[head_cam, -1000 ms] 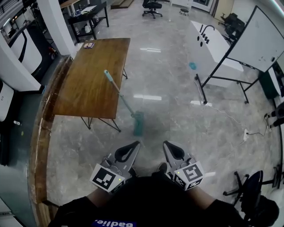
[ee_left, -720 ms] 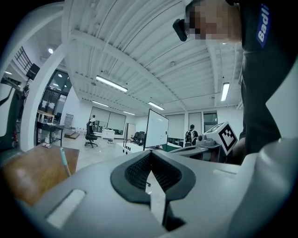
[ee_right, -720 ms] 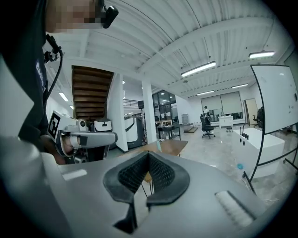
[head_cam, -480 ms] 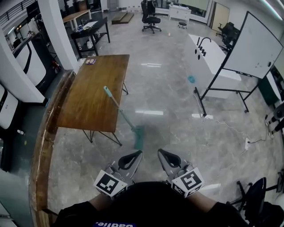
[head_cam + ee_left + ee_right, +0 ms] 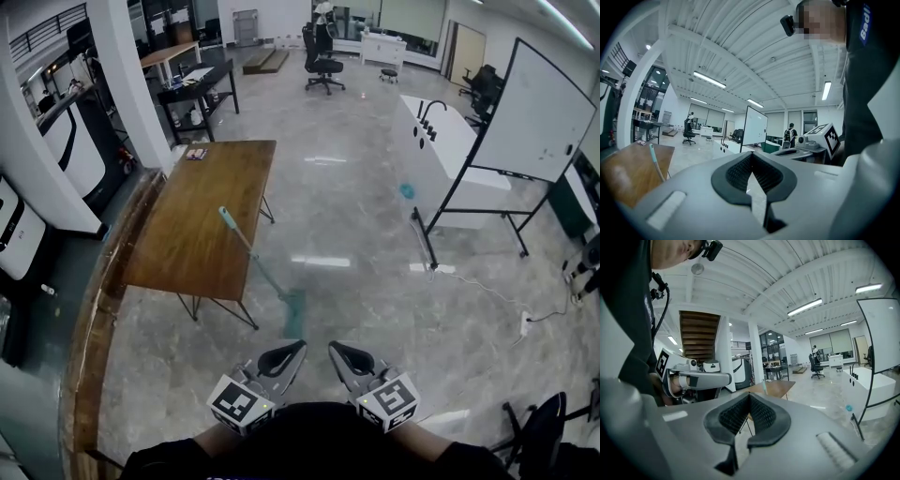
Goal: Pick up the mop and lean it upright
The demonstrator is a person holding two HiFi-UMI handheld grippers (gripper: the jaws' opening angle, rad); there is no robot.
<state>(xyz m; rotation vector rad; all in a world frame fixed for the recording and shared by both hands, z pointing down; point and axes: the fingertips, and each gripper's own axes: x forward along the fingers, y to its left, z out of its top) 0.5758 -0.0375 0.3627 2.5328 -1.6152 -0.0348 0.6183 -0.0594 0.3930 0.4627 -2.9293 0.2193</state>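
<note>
Left hand-held gripper [image 5: 296, 349] and right hand-held gripper [image 5: 336, 349] are closed, empty, apart from the mop [image 5: 292, 314]; shirt print [image 5: 865, 21] reads "Badl".

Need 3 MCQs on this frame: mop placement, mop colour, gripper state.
1. The mop is:
A) lying flat
B) leaning on the wooden table
C) lifted clear in the air

2. The mop's colour is:
A) red
B) yellow
C) teal

3. The left gripper and right gripper are:
A) both shut and empty
B) both shut on the mop
C) both wide open

Answers:
1 B: its head is down and its handle slants up over the table's edge.
2 C: handle and head both read teal in the head view.
3 A: each gripper view shows jaws together with nothing between them, and the mop stands apart ahead.
</note>
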